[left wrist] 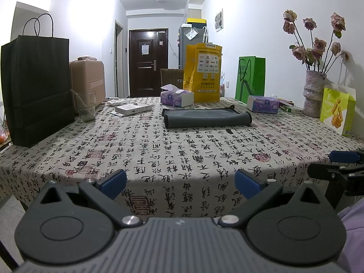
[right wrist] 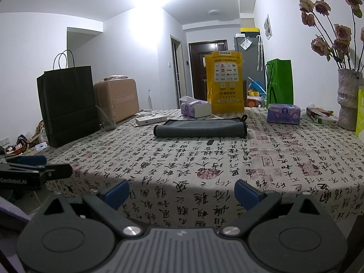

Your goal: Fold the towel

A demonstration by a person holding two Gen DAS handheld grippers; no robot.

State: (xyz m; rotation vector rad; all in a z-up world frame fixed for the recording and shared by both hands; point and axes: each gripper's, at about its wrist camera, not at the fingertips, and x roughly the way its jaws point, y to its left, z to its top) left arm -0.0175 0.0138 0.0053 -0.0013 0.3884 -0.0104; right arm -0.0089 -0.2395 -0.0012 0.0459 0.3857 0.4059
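Note:
A grey towel with black edging (left wrist: 206, 117) lies folded into a long flat strip on the far middle of the table, on the calligraphy tablecloth (left wrist: 159, 157). It also shows in the right wrist view (right wrist: 200, 127). My left gripper (left wrist: 180, 182) is open and empty at the table's near edge, well short of the towel. My right gripper (right wrist: 182, 192) is open and empty, also at the near edge. The right gripper shows at the right edge of the left wrist view (left wrist: 345, 157), and the left gripper at the left edge of the right wrist view (right wrist: 34, 163).
A black paper bag (left wrist: 36, 91) and a glass (left wrist: 86, 108) stand at the left. Tissue boxes (left wrist: 176, 96), a yellow bag (left wrist: 203, 72), a green bag (left wrist: 250, 78) and a white box (left wrist: 133, 108) stand behind the towel. A vase of flowers (left wrist: 315, 91) stands right.

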